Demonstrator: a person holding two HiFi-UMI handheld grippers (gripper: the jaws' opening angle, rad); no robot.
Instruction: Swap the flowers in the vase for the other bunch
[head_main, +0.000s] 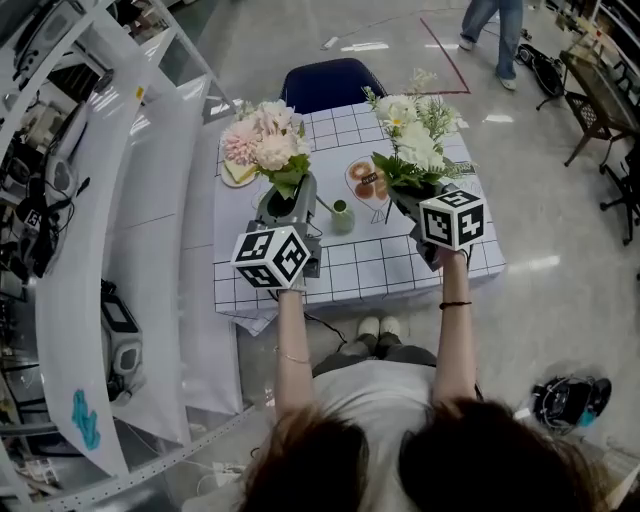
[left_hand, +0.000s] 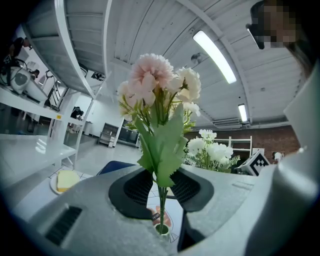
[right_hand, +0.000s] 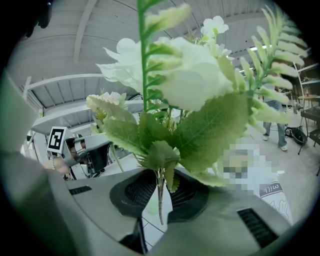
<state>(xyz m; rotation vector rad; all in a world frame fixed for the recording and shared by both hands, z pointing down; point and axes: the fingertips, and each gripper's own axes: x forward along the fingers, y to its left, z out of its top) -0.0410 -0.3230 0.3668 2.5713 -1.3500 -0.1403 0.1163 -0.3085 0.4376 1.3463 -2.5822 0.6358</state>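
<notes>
Over the checked table, my left gripper is shut on the stems of a pink flower bunch, which stands upright. In the left gripper view the stems run down between the black pads, and their ends line up with the mouth of the small green vase; whether they are inside it I cannot tell. The vase stands between both grippers. My right gripper is shut on the thin stems of a white bunch with green leaves, held off the table.
A plate with a yellow slice lies at the table's far left, and a plate with reddish food sits behind the vase. A blue chair stands beyond the table. White shelving runs along the left. A person walks far off.
</notes>
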